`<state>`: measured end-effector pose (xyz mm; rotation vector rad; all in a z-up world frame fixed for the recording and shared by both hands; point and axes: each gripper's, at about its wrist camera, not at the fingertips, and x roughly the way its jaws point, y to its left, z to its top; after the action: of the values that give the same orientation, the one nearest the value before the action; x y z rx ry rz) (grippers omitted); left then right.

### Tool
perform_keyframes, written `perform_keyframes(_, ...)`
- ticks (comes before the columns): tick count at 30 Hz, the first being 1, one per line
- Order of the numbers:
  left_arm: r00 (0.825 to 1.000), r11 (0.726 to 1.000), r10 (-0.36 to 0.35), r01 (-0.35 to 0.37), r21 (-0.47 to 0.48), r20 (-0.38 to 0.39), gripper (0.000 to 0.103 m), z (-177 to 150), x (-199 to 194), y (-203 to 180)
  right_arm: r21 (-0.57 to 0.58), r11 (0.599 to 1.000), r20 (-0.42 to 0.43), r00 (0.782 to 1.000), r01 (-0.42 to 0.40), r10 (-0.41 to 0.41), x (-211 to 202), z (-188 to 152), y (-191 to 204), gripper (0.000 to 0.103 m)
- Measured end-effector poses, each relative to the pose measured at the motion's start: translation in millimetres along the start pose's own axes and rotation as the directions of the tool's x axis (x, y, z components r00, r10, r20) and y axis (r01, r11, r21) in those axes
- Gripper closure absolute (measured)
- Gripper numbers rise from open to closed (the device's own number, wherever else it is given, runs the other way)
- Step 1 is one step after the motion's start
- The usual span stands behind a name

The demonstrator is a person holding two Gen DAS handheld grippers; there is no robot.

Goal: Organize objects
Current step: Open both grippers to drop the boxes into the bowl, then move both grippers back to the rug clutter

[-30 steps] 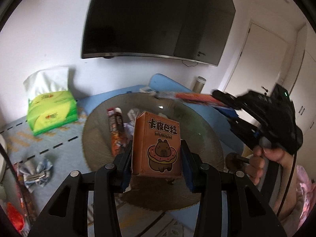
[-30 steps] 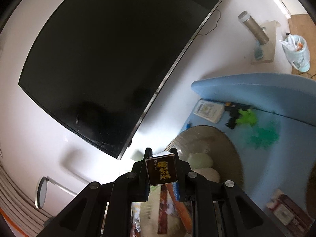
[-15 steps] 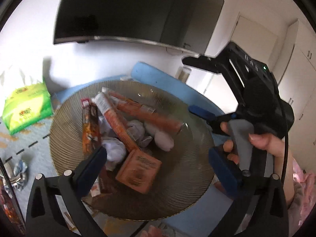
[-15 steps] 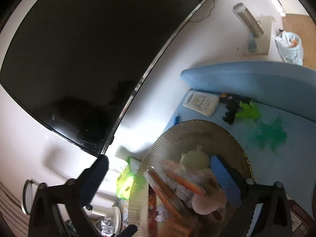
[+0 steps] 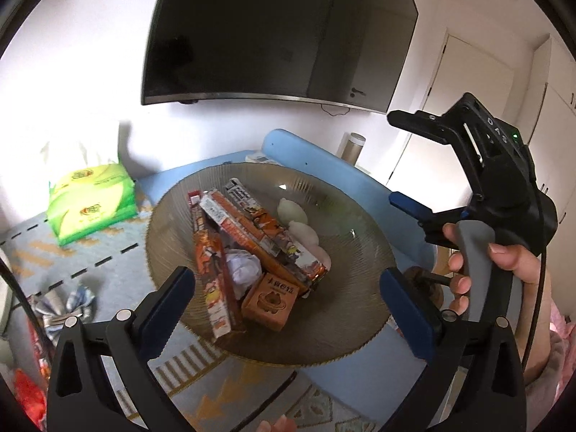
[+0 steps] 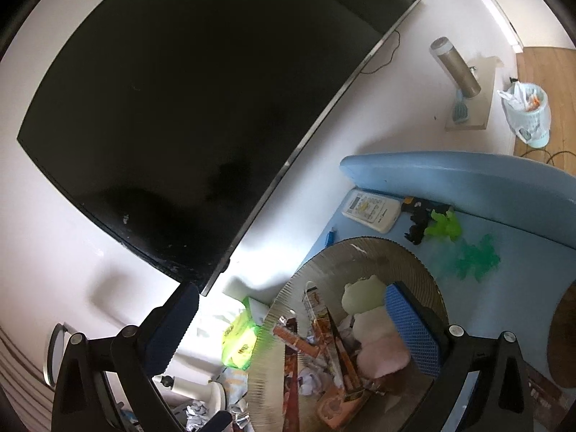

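A ribbed brown glass bowl (image 5: 363,252) sits on the blue table and holds several long orange snack sticks (image 5: 252,230), crumpled white paper, pale squishy toys (image 5: 300,230) and an orange capybara box (image 5: 270,300) lying flat. My left gripper (image 5: 291,306) hangs open over the bowl's near side with nothing between its fingers. In the left wrist view my right gripper (image 5: 393,158), held by a hand, stands open above the bowl's right rim. In its own view the right gripper (image 6: 291,327) is open and empty over the bowl (image 6: 396,248), with the box (image 6: 333,406) below.
A green tissue pack (image 5: 91,201) lies left of the bowl, crumpled wrappers (image 5: 64,306) nearer me. A white remote (image 6: 370,207), black and green toys (image 6: 444,223) lie behind the bowl by the blue raised rim. A large dark TV (image 5: 273,32) hangs on the wall.
Both grippers have opened wide. The orange box left my left gripper and now lies flat in the bowl. The snack stick left my right gripper and lies among the others.
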<state>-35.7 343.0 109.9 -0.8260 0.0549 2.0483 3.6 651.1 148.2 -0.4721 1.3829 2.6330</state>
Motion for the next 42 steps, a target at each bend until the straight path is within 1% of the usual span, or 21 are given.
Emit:
perform_keyframes(2, 1.000, 1.000, 0.007, -0.007, -0.003, 0.005, 0.000, 0, -5, 3, -0.010, 1.000, 0.001, 1.000, -0.001, 0.001, -7, -2, 7, 0.000)
perform_keyframes(5, 1.000, 1.000, 0.024, -0.024, -0.008, 0.020, 0.000, 0, -21, 5, -0.022, 1.000, 0.001, 1.000, -0.010, 0.010, -14, -7, 18, 0.000)
perform_keyframes(9, 0.997, 0.998, 0.056, -0.055, -0.028, 0.045, 0.000, -2, -47, 15, -0.040, 0.999, -0.002, 1.000, -0.028, 0.028, -21, -15, 35, 0.000)
perform_keyframes(13, 0.992, 0.993, 0.104, -0.099, -0.060, 0.075, 0.000, -6, -80, 33, -0.076, 0.995, -0.021, 0.998, -0.058, 0.057, -25, -31, 61, 0.000)
perform_keyframes(16, 0.983, 0.985, 0.155, -0.147, -0.085, 0.096, 0.000, -8, -108, 50, -0.111, 0.991, -0.041, 0.996, -0.078, 0.074, -26, -44, 85, 0.000)
perform_keyframes(20, 0.958, 0.968, 0.239, -0.221, -0.119, 0.160, 0.000, -8, -165, 72, -0.188, 0.975, -0.091, 0.990, -0.120, 0.104, -24, -69, 123, 0.000)
perform_keyframes(23, 0.926, 0.946, 0.317, -0.294, -0.134, 0.205, 0.000, -8, -222, 88, -0.271, 0.948, -0.157, 0.980, -0.165, 0.126, -20, -97, 155, 0.000)
perform_keyframes(25, 0.902, 0.924, 0.379, -0.360, -0.126, 0.205, 0.000, -11, -260, 99, -0.335, 0.923, -0.204, 0.971, -0.189, 0.125, -16, -117, 173, 0.000)
perform_keyframes(27, 0.875, 0.893, 0.449, -0.436, -0.108, 0.181, 0.000, -19, -291, 110, -0.419, 0.880, -0.270, 0.956, -0.222, 0.112, -10, -143, 191, 0.000)
perform_keyframes(28, 0.855, 0.869, 0.494, -0.484, -0.101, 0.158, 0.000, -29, -307, 119, -0.452, 0.862, -0.295, 0.950, -0.230, 0.099, -7, -155, 195, 0.000)
perform_keyframes(29, 0.843, 0.852, 0.522, -0.513, -0.103, 0.128, 0.000, -39, -315, 128, -0.496, 0.835, -0.325, 0.943, -0.237, 0.074, -2, -172, 200, 0.000)
perform_keyframes(31, 0.820, 0.819, 0.570, -0.562, -0.116, 0.051, 0.000, -68, -322, 147, -0.554, 0.799, -0.357, 0.934, -0.234, 0.025, 6, -199, 202, 0.000)
perform_keyframes(32, 0.813, 0.808, 0.582, -0.577, -0.123, 0.012, 0.000, -87, -322, 158, -0.582, 0.781, -0.373, 0.928, -0.227, -0.008, 13, -216, 200, 0.000)
perform_keyframes(34, 0.803, 0.791, 0.592, -0.595, -0.141, -0.070, 0.000, -131, -313, 181, -0.603, 0.764, -0.404, 0.913, -0.227, -0.048, 24, -241, 193, 0.000)
perform_keyframes(36, 0.803, 0.789, 0.581, -0.595, -0.154, -0.129, 0.000, -163, -302, 193, -0.611, 0.760, -0.443, 0.891, -0.222, -0.096, 39, -267, 181, 0.000)
perform_keyframes(37, 0.808, 0.794, 0.568, -0.588, -0.157, -0.157, 0.000, -178, -292, 199, -0.611, 0.761, -0.458, 0.882, -0.220, -0.113, 45, -276, 175, 0.000)
perform_keyframes(38, 0.819, 0.806, 0.547, -0.571, -0.156, -0.171, 0.000, -190, -286, 203, -0.612, 0.761, -0.476, 0.868, -0.215, -0.138, 53, -286, 169, 0.000)
perform_keyframes(39, 0.829, 0.819, 0.530, -0.555, -0.144, -0.177, 0.000, -198, -277, 204, -0.616, 0.758, -0.488, 0.859, -0.214, -0.155, 58, -294, 165, 0.000)
perform_keyframes(40, 0.833, 0.828, 0.523, -0.547, -0.124, -0.178, 0.000, -202, -269, 206, -0.623, 0.753, -0.497, 0.850, -0.212, -0.172, 64, -302, 161, 0.000)
perform_keyframes(42, 0.832, 0.835, 0.528, -0.545, -0.076, -0.171, 0.000, -205, -253, 206, -0.662, 0.722, -0.499, 0.838, -0.202, -0.222, 73, -318, 155, 0.000)
